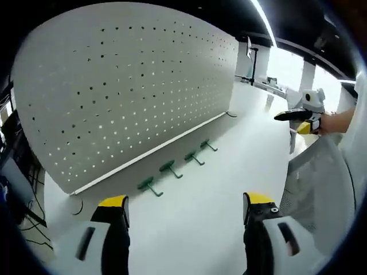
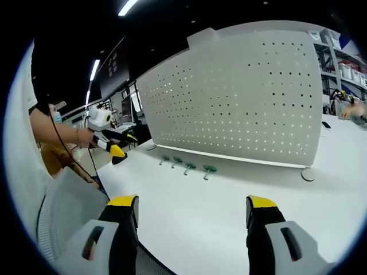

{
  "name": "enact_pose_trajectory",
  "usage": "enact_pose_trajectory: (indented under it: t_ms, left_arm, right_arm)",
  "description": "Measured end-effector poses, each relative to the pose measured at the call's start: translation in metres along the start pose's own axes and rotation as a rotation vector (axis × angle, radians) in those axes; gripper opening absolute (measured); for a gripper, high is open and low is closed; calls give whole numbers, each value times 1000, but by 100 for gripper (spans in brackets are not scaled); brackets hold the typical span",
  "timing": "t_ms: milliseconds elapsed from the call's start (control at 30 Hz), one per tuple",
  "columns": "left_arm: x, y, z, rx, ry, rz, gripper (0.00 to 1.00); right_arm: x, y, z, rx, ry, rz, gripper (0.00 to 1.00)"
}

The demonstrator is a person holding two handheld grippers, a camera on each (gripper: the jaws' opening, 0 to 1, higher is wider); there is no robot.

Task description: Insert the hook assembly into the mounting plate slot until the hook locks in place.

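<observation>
- At the bottom of the left gripper view, the left gripper (image 1: pixel 183 209) has its two yellow-tipped jaws spread wide, with nothing between them but bare white table (image 1: pixel 229 172).
- Beyond those jaws, four green hooks lie in a row on the table along the foot of the pegboard (image 1: pixel 132 86): the nearest hook (image 1: pixel 150 185), a second hook (image 1: pixel 170 168), a third hook (image 1: pixel 193 156) and the farthest hook (image 1: pixel 207 145).
- None of the hooks touches a gripper; all lie well ahead of the jaws.
- The pegboard stands upright, white and perforated, with a pale strip along its bottom edge.
- At the right edge of this view the right gripper (image 1: pixel 301 120) hangs over the table edge, held in a hand (image 1: pixel 332 121), apart from the hooks.
- In the right gripper view, the right gripper (image 2: pixel 192 215) also has its jaws wide apart over bare table (image 2: pixel 229 195).
- The four hooks (image 2: pixel 186 166) sit ahead in a line before the pegboard (image 2: pixel 241 91).
- At left the left gripper (image 2: pixel 114 146) is held by a person's hand (image 2: pixel 86 137), off the table edge; its jaws look parted.
- A small round disc (image 2: pixel 308 174) lies on the table near the pegboard's right corner.
</observation>
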State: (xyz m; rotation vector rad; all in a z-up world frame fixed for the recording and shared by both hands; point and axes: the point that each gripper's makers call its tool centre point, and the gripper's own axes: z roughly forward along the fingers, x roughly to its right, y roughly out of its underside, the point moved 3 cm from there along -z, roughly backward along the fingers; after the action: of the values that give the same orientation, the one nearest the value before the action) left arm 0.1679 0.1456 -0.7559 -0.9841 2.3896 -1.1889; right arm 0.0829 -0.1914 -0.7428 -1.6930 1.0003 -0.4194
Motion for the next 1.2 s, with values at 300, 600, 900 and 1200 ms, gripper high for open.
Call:
enact_pose_trajectory:
  t_ms: [300,600,900,1200]
  left_arm:
    - [-7,-4,13,-44,27,83,83]
    - [-16,-3,24,-101,57,127,83]
    - [-23,-3,34,-146,80,193,83]
    - [-29,-4,44,-192,114,259,83]
  right_arm:
    - [2,1,0,-5,5,-1,74]
    - [3,2,1,-6,8,8,74]
    - [4,3,2,-11,4,5,74]
    - [4,5,3,-29,-7,-13,74]
